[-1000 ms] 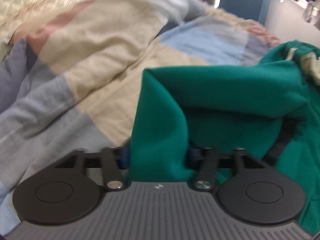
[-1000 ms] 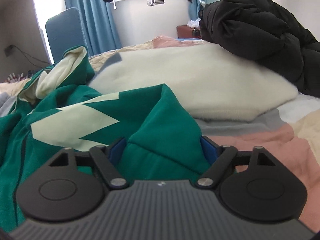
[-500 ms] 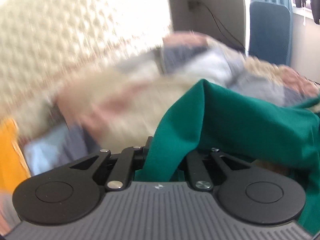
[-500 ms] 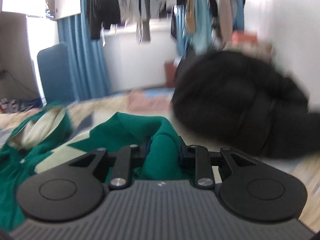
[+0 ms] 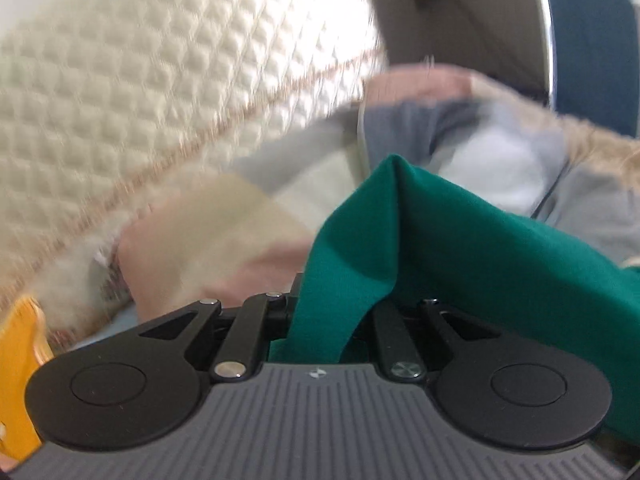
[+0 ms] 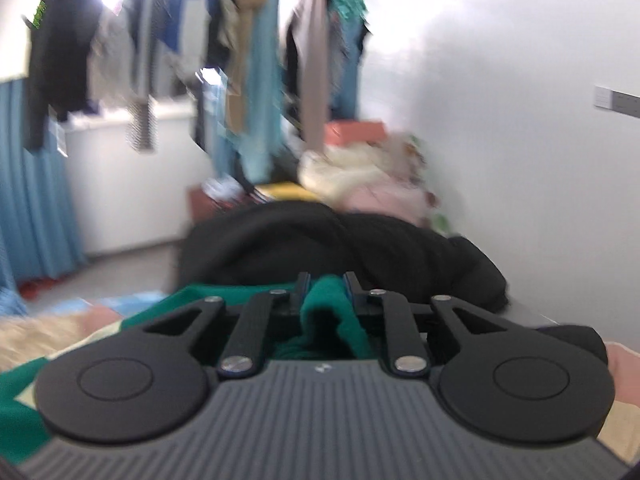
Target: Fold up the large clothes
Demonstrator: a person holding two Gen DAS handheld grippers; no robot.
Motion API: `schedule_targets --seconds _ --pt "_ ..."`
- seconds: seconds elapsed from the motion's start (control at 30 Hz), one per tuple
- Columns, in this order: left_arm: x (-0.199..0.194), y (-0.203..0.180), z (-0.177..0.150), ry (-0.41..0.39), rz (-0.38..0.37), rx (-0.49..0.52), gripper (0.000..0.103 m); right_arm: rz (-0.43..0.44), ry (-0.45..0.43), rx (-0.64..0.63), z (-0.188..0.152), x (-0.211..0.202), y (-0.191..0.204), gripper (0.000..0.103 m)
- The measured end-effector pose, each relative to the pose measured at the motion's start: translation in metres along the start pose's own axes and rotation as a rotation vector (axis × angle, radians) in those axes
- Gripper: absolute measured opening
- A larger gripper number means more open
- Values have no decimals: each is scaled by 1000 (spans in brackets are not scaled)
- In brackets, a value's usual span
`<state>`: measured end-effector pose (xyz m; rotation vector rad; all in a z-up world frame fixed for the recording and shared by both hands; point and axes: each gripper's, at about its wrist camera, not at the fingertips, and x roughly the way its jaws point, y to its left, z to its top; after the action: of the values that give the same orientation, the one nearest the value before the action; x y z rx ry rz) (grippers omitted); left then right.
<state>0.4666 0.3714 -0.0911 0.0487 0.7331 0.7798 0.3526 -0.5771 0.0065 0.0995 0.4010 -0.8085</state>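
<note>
Both grippers carry the same garment: a large green knit top with cream panels, sweatshirt-weight.

Left gripper (image 5: 334, 312): fingers together, clamped on a bunched edge of the green top (image 5: 460, 248). Cloth rises from the pinch to a peak just ahead, then slopes away to the right of the frame and out of view. Beyond it lie the patchwork bedspread in pink, cream and grey-blue (image 5: 224, 236) and a cream quilted headboard (image 5: 160, 80). All blurred.

Right gripper (image 6: 326, 300): its jaws have just been closing, and a wad of the green top (image 6: 324, 308) is squeezed between the blue pads. The rest of the garment trails off to the lower left of this view, a cream panel showing at the frame edge. Ahead sits a heap of black padded clothing (image 6: 340, 240) on the bed; hanging clothes (image 6: 192, 48) fill the window area behind.

Relation that matters: the cloth leaves each pinch toward the other gripper, rightward from the left, leftward from the right, so the garment's long axis likely spans between the two hands. Neither is nearer; each holds an end.

Hedge: the blur hides whether the span is taut or sagging, and which edges (hem, shoulders) are gripped.

Judgement: lift-and-spread stage, early in the fold. The next move needs the hands to keep apart and level.
</note>
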Motion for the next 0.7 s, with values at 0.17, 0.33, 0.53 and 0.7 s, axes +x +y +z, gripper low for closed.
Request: schedule_targets --seconds 0.17,0.33,0.53,0.7 --pt "41 -10 -23 2 8 11 14 32 37 2 -50 35 -5 18" --pt "39 -9 -20 -1 -10 2 14 68 -10 10 -64 37 -9 19" --pt "4 14 -21 41 -119 -45 66 139 -16 34 -55 -1 -14 32" --pt "-50 36 -32 39 -231 -76 71 283 -22 45 -41 -47 -11 55"
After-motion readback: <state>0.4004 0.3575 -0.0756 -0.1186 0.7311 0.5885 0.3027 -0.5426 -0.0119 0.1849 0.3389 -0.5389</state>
